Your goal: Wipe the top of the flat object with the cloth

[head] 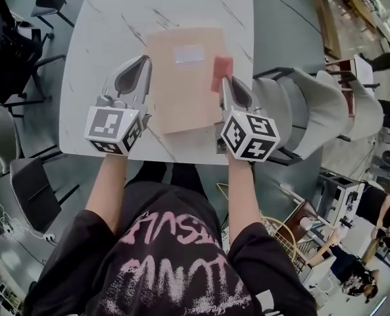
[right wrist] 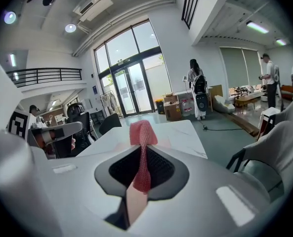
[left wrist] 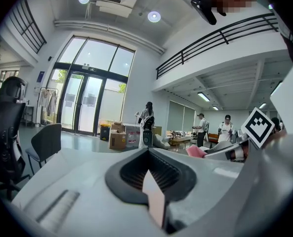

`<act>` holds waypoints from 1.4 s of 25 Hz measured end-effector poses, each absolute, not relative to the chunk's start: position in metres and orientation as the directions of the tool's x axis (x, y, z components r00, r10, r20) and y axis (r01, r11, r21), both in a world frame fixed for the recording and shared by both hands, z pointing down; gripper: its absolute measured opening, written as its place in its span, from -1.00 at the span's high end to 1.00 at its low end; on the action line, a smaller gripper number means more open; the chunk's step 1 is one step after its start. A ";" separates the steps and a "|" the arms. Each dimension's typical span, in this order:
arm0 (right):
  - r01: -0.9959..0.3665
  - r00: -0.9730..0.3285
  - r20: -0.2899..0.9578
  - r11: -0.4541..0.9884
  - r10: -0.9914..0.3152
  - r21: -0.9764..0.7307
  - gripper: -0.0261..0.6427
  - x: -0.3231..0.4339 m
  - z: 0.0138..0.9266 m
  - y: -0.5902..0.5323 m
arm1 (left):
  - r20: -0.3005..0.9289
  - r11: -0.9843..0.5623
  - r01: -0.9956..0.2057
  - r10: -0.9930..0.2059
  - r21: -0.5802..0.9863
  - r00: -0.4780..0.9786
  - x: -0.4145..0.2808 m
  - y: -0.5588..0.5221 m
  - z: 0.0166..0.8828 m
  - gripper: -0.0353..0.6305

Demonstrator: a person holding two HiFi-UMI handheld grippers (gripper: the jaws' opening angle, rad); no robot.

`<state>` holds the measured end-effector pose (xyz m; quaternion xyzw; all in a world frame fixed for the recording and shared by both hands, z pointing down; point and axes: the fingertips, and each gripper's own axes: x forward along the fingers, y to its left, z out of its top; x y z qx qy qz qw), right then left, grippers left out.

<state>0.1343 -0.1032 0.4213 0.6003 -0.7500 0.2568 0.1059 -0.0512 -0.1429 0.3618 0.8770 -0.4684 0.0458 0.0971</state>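
The flat object (head: 181, 78), a thin tan sheet that looks light and bendy, lies on the counter (head: 96, 51), its left edge clenched in the left tongs (head: 141, 63), while the right tongs (head: 225, 83) grasp the soft red cloth (head: 221, 70) at its right edge.

- Your cloth (right wrist: 143, 132) shows a coarse, open-knit weave and looks matt.
- Your flat object (head: 181, 91) looks like smooth, matt card or paper.
- Your table (head: 96, 58) has a smooth, marble-veined top with a faint sheen.
- Your left gripper (head: 144, 59) and right gripper (head: 225, 79) wear smooth grey plastic shells, with black ribbed pads (left wrist: 131, 174).
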 end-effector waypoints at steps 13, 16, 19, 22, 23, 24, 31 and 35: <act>-0.950 -0.286 0.348 0.217 -0.893 -0.225 0.76 0.116 0.367 -0.114 | 0.144 -0.529 -0.844 -0.832 0.084 0.536 -0.070 -0.142 0.322 0.89; -0.950 -0.286 0.323 0.225 -0.902 -0.215 0.76 0.114 0.355 -0.114 | 0.136 -0.530 -0.844 -0.833 0.082 0.536 -0.073 -0.141 0.313 0.89; -0.950 -0.287 0.296 0.231 -0.911 -0.209 0.76 0.112 0.345 -0.113 | 0.134 -0.530 -0.845 -0.834 0.079 0.535 -0.075 -0.139 0.307 0.89; -0.951 -0.286 0.269 0.237 -0.920 -0.199 0.76 0.110 0.335 -0.114 | 0.133 -0.532 -0.843 -0.832 0.081 0.538 -0.076 -0.139 0.303 0.89; -0.951 -0.287 0.258 0.240 -0.923 -0.196 0.76 0.109 0.332 -0.114 | 0.133 -0.533 -0.842 -0.832 0.082 0.539 -0.076 -0.138 0.302 0.89; -0.950 -0.288 0.247 0.244 -0.925 -0.194 0.76 0.108 0.328 -0.114 | 0.132 -0.533 -0.842 -0.832 0.083 0.539 -0.077 -0.137 0.301 0.89; -0.947 -0.296 0.198 0.260 -0.934 -0.187 0.76 0.104 0.315 -0.114 | 0.124 -0.525 -0.847 -0.838 0.084 0.532 -0.080 -0.136 0.294 0.89; -0.947 -0.297 0.185 0.263 -0.937 -0.185 0.76 0.103 0.310 -0.113 | 0.113 -0.523 -0.849 -0.841 0.079 0.528 -0.080 -0.137 0.287 0.89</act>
